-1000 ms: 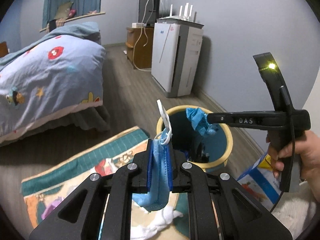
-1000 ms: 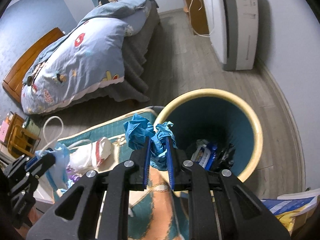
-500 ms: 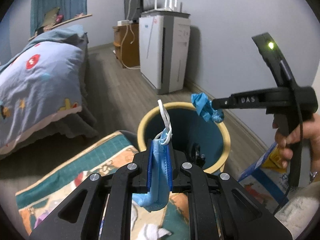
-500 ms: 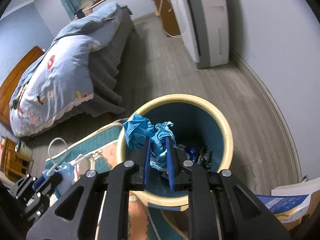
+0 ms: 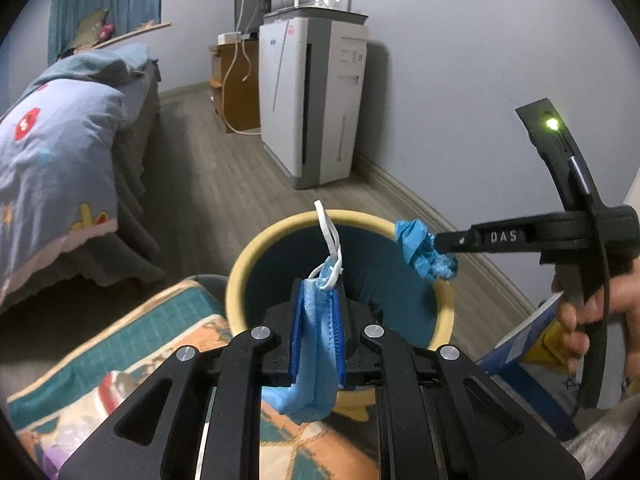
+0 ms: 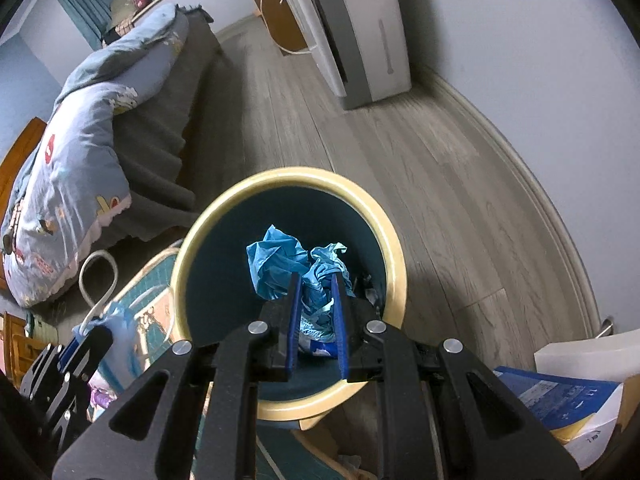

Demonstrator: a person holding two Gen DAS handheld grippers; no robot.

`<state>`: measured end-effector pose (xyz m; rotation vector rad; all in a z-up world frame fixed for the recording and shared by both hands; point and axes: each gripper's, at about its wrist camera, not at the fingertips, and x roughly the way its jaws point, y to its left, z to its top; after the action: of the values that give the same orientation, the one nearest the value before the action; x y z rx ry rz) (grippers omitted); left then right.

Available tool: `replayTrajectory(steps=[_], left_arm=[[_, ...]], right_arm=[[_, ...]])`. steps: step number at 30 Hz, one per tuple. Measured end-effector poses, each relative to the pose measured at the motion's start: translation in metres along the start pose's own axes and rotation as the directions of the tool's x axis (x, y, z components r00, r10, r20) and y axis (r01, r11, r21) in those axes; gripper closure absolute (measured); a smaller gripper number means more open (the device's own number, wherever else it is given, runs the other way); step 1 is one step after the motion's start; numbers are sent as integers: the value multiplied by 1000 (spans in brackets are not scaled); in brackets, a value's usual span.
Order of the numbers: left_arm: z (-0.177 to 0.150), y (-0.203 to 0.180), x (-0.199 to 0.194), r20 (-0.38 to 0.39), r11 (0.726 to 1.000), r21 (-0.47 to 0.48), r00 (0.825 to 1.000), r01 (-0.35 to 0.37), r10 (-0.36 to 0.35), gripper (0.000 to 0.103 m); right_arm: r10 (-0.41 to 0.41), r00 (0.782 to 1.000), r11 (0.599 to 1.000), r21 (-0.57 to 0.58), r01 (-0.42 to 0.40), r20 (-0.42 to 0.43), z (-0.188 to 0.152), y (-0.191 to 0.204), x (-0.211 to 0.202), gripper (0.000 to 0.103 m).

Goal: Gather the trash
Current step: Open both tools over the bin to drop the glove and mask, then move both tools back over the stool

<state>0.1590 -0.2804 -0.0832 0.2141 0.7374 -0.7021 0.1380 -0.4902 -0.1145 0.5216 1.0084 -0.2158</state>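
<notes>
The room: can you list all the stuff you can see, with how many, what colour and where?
Bin: one, yellow rim, dark inside, on the floor.
Face mask: one, blue, clamped in the left gripper.
Crumpled wad: one, blue, in the right gripper over the bin.
Mat: one, teal and orange, beside the bin.
Bed: one, blue quilt, left.
Air purifier: one, white, by the wall.
Books: a stack, blue and yellow, right.
Left gripper: black, shut.
Right gripper: black, shut.
Hand: one, on the right gripper's handle.
</notes>
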Motion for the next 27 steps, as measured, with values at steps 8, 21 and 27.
replayTrajectory(steps=[8, 21, 27], left_arm=[[0, -3, 20, 15, 1000, -21, 1000, 3, -2, 74], [-5, 18, 12, 37, 993, -85, 995, -84, 88, 10], [-9, 31, -13, 21, 987, -106, 992, -120, 123, 8]], right_arm=[[55, 998, 998, -33, -54, 35, 3, 12, -2, 87], [72, 994, 997, -18, -70, 84, 7, 17, -11, 12], [54, 993, 997, -58, -49, 100, 8, 34, -19, 6]])
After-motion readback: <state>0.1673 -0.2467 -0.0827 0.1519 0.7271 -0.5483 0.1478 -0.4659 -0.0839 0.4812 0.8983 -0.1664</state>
